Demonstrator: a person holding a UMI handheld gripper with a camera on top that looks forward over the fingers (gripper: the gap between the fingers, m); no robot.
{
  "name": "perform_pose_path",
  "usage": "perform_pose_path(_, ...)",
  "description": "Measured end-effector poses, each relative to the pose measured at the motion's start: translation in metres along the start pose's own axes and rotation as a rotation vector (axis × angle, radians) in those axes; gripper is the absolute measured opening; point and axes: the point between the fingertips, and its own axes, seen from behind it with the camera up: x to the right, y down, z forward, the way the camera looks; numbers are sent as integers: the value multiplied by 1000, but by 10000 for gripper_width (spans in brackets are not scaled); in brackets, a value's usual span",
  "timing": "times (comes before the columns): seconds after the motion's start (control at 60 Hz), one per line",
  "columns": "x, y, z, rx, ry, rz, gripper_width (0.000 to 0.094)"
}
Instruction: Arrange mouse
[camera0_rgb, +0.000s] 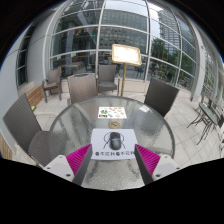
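Nearest, the hand-held gripper (112, 160) shows its two fingers with magenta pads (79, 159) spread wide apart, holding nothing; bare tabletop lies between them. They hover over the near edge of a round glass-topped table (150, 125).

Just ahead of the fingers, and centred on the gap between them, a white rectangular sheet with dark printing (113, 142) lies flat on the glass. On it rests a small dark computer mouse (115, 137), toward the sheet's far half. So the mouse lies straight ahead of the gripper, hardly off to either side. Its long axis seems to run away from the gripper, roughly in line with the fingers, though it is too small to be sure. If so, the open fingers would meet it across its narrow width, which looks a fair approach for a grasp.

Beyond the mouse, a smaller white card with coloured marks (110, 113) sits near the table's far side. Farther still, grey chairs (160, 97) ring the table, and a glazed building wall (110, 25) rises behind.
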Motion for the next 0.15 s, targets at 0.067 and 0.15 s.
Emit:
perform_pose_path(0.067,0,2,0,-4,-3,1,854)
perform_pose_path(0.15,-3,5,0,-9,-9,2,854)
